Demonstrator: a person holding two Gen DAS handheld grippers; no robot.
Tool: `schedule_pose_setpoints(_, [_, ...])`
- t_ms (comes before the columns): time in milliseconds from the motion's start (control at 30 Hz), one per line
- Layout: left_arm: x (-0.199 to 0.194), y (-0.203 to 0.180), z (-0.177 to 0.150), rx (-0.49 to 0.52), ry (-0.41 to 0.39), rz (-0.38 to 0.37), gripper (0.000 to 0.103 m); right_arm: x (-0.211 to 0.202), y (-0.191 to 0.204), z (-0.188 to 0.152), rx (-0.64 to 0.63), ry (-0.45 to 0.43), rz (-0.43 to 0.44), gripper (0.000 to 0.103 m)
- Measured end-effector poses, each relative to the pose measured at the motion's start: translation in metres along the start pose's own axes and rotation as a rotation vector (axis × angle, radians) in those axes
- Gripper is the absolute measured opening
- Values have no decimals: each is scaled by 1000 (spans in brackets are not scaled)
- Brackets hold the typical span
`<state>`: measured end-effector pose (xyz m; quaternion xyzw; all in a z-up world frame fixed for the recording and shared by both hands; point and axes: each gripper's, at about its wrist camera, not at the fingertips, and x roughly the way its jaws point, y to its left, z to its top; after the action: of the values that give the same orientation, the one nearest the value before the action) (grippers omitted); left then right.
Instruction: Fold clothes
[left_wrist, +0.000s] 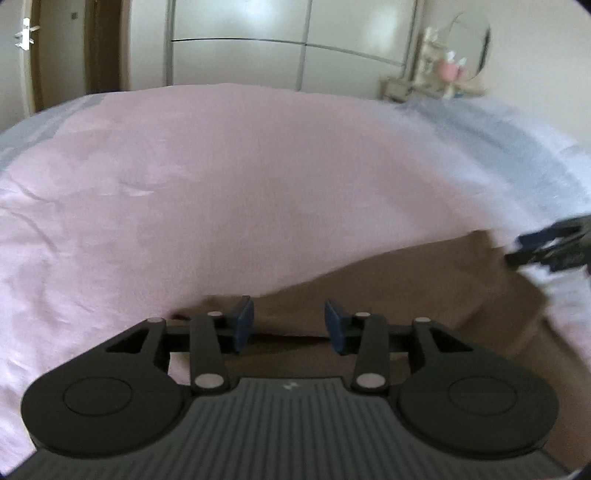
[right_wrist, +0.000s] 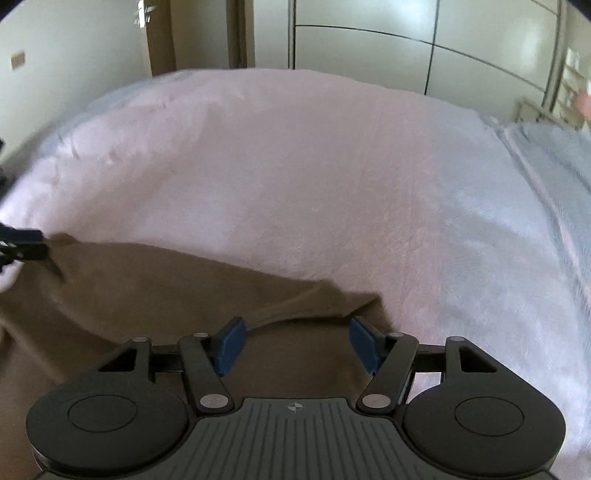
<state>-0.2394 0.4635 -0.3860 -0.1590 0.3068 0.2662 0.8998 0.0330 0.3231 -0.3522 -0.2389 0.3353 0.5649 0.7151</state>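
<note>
Brown garment (right_wrist: 155, 295) lies spread on the pink bedspread (right_wrist: 295, 166) across the lower left of the right-wrist view, its far edge running as a straight line, flat as folding needs. Both tongs are apart and hold nothing: the left tongs (left_wrist: 289, 325) hover over one end and the right tongs (right_wrist: 295, 343) over a bunched corner, seemingly placed to work both ends together.

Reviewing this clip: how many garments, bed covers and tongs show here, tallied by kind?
Brown cloth garments: 1, the brown garment lying on the bed.
Pink bed covers: 1, the pink cover.
Black two-finger tongs with blue pads: 2, the left tongs and the right tongs, both open over the garment.
Total: 4
</note>
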Motion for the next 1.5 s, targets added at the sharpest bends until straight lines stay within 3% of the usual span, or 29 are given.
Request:
schedule_pose_setpoints(167, [-7, -41, -35, 115, 87, -81, 35, -25, 21, -54, -3, 87, -29, 65])
schedule_pose_setpoints(367, [-108, -53, -115, 21, 216, -74, 34, -113, 38, -153, 78, 189, -58, 65])
schedule_pose_setpoints(467, [-158, -58, -155, -28, 282, -69, 35, -165, 50, -202, 110, 291, -51, 65])
schedule_pose_setpoints(500, [-176, -61, -167, -63, 317, -55, 35, -178, 54, -218, 114, 337, -49, 65])
schedule_pose_setpoints(633, [-225, -57, -183, -245, 326, -37, 35, -218, 57, -258, 123, 437, -17, 65])
schedule_pose_setpoints(733, [-261, -53, -195, -382, 330, -25, 40, -232, 42, -258, 165, 407, 56, 65])
schedule_pose_setpoints(800, [-261, -45, -196, -494, 289, -45, 44, -232, 23, -250, 241, 350, 122, 65])
schedule_pose_setpoints(1000, [-218, -21, -208, -728, 294, -180, 46, -193, -30, -241, 491, 274, 329, 66])
schedule_pose_setpoints(1167, [-206, -13, -221, -821, 330, -244, 46, -163, -63, -251, 678, 277, 483, 65])
schedule_pose_setpoints(1333, [-214, -24, -237, -839, 349, -311, 46, -167, -75, -252, 705, 285, 572, 65])
schedule_pose_setpoints(1400, [-212, -28, -239, -807, 350, -316, 41, -167, -71, -250, 683, 292, 573, 65])
schedule_pose_setpoints(1433, [-213, -27, -239, -804, 353, -309, 32, -165, -69, -249, 672, 297, 571, 65])
schedule_pose_setpoints(1467, [-214, -26, -240, -801, 356, -302, 16, -163, -67, -247, 662, 302, 570, 63])
schedule_pose_setpoints(1500, [-212, -24, -241, -803, 362, -289, 4, -162, -65, -245, 652, 308, 568, 52])
